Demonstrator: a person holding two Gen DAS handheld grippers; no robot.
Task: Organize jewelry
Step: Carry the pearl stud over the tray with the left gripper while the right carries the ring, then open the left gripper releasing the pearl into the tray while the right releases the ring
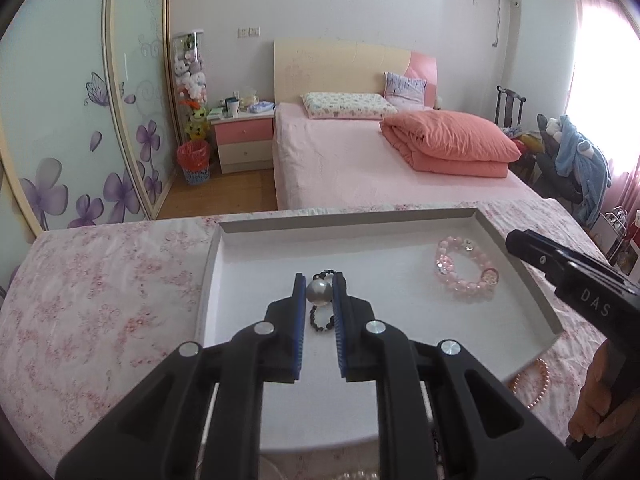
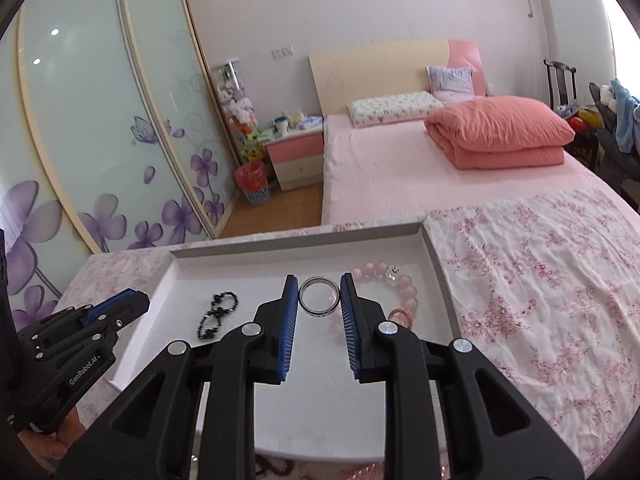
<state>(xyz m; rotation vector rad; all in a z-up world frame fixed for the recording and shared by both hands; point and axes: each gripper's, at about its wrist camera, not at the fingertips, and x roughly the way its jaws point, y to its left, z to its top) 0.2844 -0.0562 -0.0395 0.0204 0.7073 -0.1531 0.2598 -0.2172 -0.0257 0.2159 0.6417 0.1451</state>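
A white tray (image 1: 224, 264) lies on a pink floral cloth. My left gripper (image 1: 319, 286) is shut on a grey pearl (image 1: 319, 292) of a black bead necklace (image 1: 322, 322), which hangs over the tray's left part. The necklace also shows in the right wrist view (image 2: 216, 314). My right gripper (image 2: 319, 292) is shut on a silver ring (image 2: 319, 295) above the tray (image 2: 434, 264). A pink bead bracelet (image 1: 466, 274) lies in the tray's right part, just right of the right gripper (image 2: 396, 288).
A string of peach pearls (image 1: 534, 384) lies on the cloth off the tray's right front corner. More beads show at the bottom edge (image 2: 272, 468). Behind the table stands a pink bed (image 1: 360, 160) with a folded quilt (image 1: 448, 142).
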